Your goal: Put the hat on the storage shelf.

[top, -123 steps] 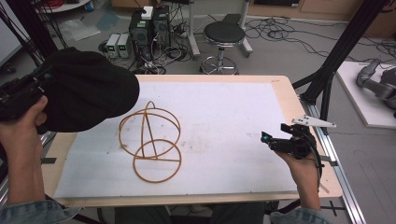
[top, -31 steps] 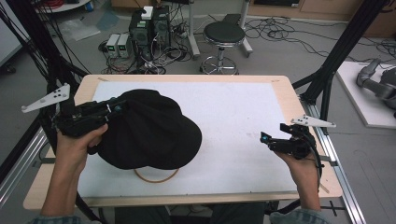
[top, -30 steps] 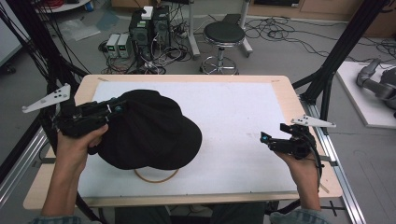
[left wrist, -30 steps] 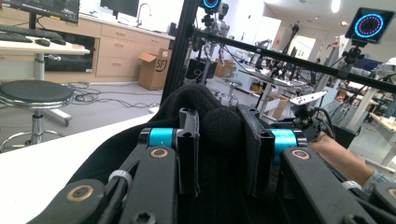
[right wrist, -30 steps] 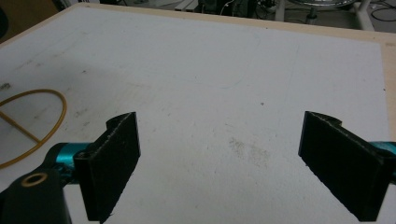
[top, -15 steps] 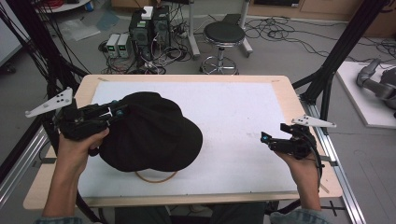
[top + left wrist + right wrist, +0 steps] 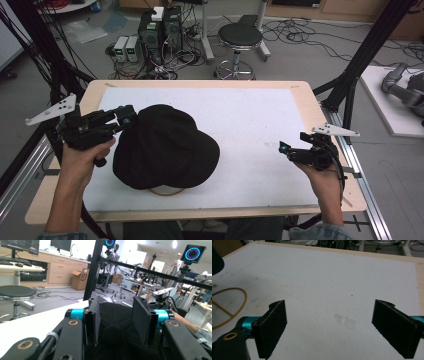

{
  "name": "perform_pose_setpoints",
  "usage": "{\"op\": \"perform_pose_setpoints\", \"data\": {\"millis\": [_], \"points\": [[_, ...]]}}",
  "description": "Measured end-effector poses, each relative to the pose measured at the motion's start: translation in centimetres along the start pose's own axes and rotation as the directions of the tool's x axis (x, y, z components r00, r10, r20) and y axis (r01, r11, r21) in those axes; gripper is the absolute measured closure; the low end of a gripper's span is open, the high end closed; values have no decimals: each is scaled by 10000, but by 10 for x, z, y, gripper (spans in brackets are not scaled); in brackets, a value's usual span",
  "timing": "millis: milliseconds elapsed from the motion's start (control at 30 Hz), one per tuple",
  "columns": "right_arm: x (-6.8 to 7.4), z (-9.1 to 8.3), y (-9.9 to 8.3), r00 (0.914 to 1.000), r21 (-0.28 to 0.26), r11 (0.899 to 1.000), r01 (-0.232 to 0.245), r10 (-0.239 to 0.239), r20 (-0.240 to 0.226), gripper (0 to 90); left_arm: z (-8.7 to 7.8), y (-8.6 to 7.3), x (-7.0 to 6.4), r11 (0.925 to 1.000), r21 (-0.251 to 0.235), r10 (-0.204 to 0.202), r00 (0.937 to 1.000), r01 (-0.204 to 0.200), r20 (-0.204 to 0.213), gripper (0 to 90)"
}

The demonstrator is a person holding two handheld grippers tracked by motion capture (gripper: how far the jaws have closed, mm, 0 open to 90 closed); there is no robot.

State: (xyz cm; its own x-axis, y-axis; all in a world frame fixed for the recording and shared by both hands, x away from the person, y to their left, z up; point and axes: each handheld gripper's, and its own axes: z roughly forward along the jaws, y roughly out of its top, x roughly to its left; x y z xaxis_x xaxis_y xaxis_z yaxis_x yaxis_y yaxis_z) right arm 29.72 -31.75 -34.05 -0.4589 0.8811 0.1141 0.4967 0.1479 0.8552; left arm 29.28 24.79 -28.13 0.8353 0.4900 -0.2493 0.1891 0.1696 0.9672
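From the high view, the black hat (image 7: pixel 165 147) lay draped over the wire stand (image 7: pixel 167 191) on the white desk (image 7: pixel 260 125), where four seconds before it had hung off the desk's left edge with the wire frame bare. Only an arc of that stand peeped out from under the near brim, so the covering looked nearly complete. The left gripper (image 7: pixel 125 119) met the hat's far-left brim; the right gripper (image 7: pixel 286 148) idled well apart.

In the left gripper view, the hat (image 7: pixel 117 335) bulged between jaws standing somewhat apart, and whether they pinched the cloth could not be told.

In the right gripper view, wide-open jaws held nothing above the desk (image 7: pixel 332 277), with a loop of the wire stand (image 7: pixel 235 296) at left.
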Motion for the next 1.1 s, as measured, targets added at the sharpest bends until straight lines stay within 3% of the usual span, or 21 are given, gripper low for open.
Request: {"op": "perform_pose_setpoints", "data": {"millis": [300,533,633,767,833,967,1100], "points": [[1,0,0,10000,21,10000,-6,6,13,125,-6,4,2,9999,-109,132,9996,-135,-252,560],[1,0,0,10000,31,10000,-34,34,12,125,-15,5,7,9990,-224,362,9933,-389,-1097,503],[1,1,0,10000,39,10000,-12,12,13,125,-20,3,10,9982,-380,401,9874,-464,-1531,472],[1,1,0,10000,48,10000,-26,26,26,125,-25,-1,13,9971,-474,478,9747,-595,-2185,438],[1,2,0,10000,42,10000,1,-1,8,125,-28,-3,16,9972,-511,421,9739,-548,-2230,428],[2,2,0,10000,70,10000,-4,4,12,125,-34,-7,21,9969,-513,434,9603,-598,-2757,403],[1,3,0,10000,67,10000,2,-2,32,125,-37,-11,24,9958,-319,698,9392,-854,-3361,375]]}}
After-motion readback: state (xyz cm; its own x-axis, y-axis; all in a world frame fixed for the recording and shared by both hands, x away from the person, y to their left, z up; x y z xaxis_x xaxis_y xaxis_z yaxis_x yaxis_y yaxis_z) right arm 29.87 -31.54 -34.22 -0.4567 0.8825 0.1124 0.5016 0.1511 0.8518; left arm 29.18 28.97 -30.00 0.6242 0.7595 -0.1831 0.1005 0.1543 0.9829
